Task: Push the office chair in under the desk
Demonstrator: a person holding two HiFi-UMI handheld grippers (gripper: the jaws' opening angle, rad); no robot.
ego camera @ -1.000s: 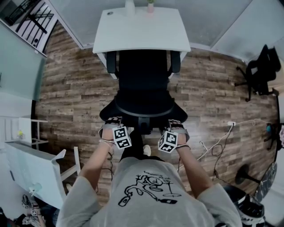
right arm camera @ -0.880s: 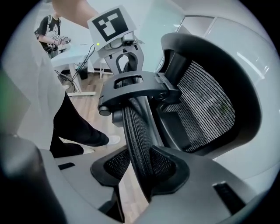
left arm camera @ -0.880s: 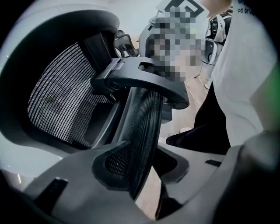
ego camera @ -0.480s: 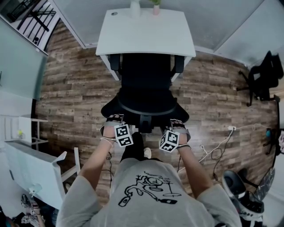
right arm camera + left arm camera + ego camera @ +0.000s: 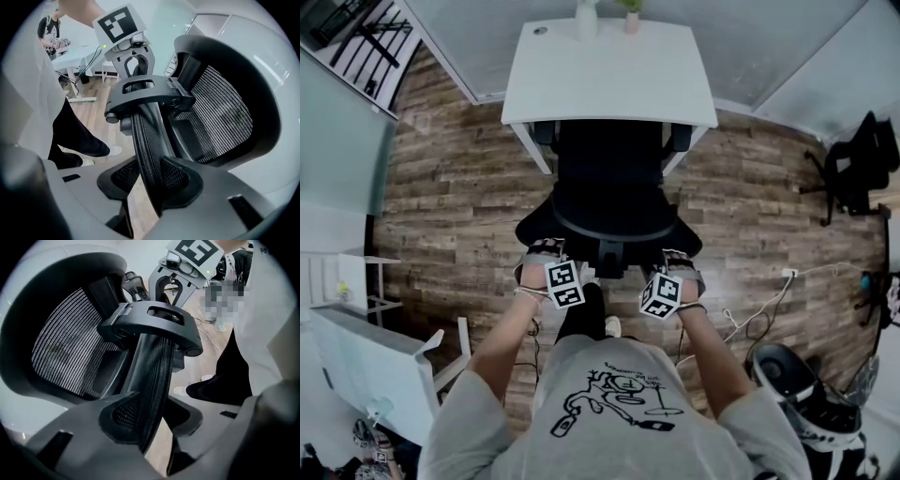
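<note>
The office chair (image 5: 609, 202) is standing at the front of the white desk (image 5: 609, 75). Its seat is reaching partly beneath the top, and its backrest is facing the person.

Grippers: two counted.
- The left gripper (image 5: 542, 258) is pinching the mesh rim of the backrest near its left end. In the left gripper view (image 5: 145, 413) the mesh is lying pressed between both jaws.
- The right gripper (image 5: 675, 264) is doing the same near the right end, and its own view (image 5: 151, 180) shows both jaws clamping the mesh.

Marker cubes: two, one on each gripper.

In the way:
- The chair's two armrests (image 5: 546, 133) are sitting at the desk's front edge, just inside the two white desk legs (image 5: 530, 148).
- The person's legs are standing directly behind the chair.

Surroundings:
- Two small items are standing at the desk's far edge, a white vessel (image 5: 586, 14) and a pink pot (image 5: 630, 21).
- One second black chair (image 5: 853, 159) is standing well apart at the right.
- One cable (image 5: 759, 305) is trailing across the wood-plank floor (image 5: 450, 187) on the right.
- One round grey-and-black object (image 5: 789, 377), which cannot be identified, is sitting at the lower right.
- One white table (image 5: 366, 361) is standing at the lower left.
- One black rack (image 5: 356, 37) is showing at the upper left.
- One other person (image 5: 51, 28) is standing in the background.
</note>
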